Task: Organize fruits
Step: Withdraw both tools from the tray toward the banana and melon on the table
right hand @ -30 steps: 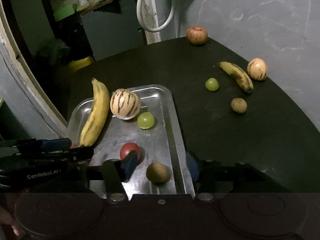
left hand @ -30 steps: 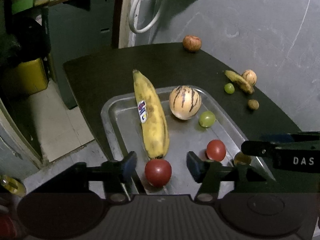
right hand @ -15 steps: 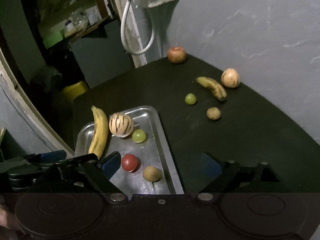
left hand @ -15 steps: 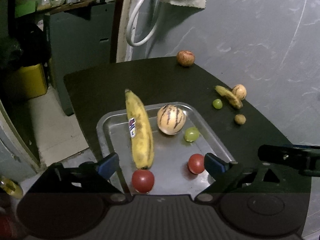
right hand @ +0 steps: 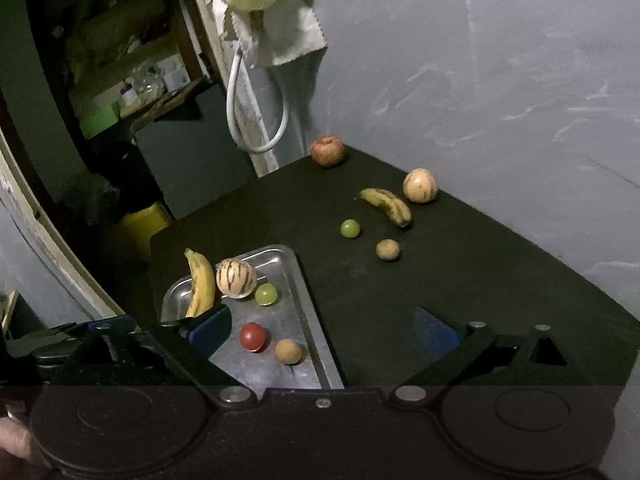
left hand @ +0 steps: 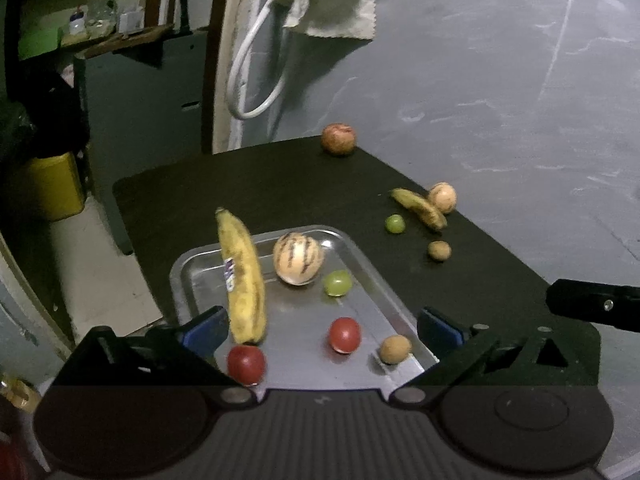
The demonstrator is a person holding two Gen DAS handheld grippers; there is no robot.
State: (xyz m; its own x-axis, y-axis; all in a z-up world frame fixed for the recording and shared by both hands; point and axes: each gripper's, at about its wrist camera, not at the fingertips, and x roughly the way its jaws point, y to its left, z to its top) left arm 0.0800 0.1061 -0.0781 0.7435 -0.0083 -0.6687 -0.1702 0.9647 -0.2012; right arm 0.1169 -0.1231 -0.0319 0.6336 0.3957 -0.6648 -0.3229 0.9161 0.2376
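A metal tray (left hand: 362, 258) (right hand: 304, 280) on the dark table holds a big banana (left hand: 242, 276) (right hand: 200, 282), a striped melon (left hand: 298, 257) (right hand: 236, 279), a green grape (left hand: 337, 282) (right hand: 266, 294), two red tomatoes (left hand: 345, 335) (left hand: 246, 364), and a brown round fruit (left hand: 395, 349) (right hand: 288, 351). Loose on the table lie an apple (left hand: 338, 139) (right hand: 327, 151), a small banana (left hand: 420, 207) (right hand: 388, 205), a second melon (left hand: 442, 197) (right hand: 420, 185), a grape (left hand: 395, 223) (right hand: 350, 228) and a brown fruit (left hand: 439, 250) (right hand: 387, 249). My left gripper (left hand: 322, 326) hangs open above the tray's near end. My right gripper (right hand: 322, 328) is open over the tray's right rim.
A grey wall runs along the table's right and back. A white hose (left hand: 256, 76) and a cloth (left hand: 336, 12) hang at the far corner. A yellow bin (left hand: 52, 184) stands on the floor to the left. The table's middle and right front are bare.
Both grippers have opened wide and drawn back and up from the tray. The tomato and the brown fruit that sat between their fingers now lie free in the tray.
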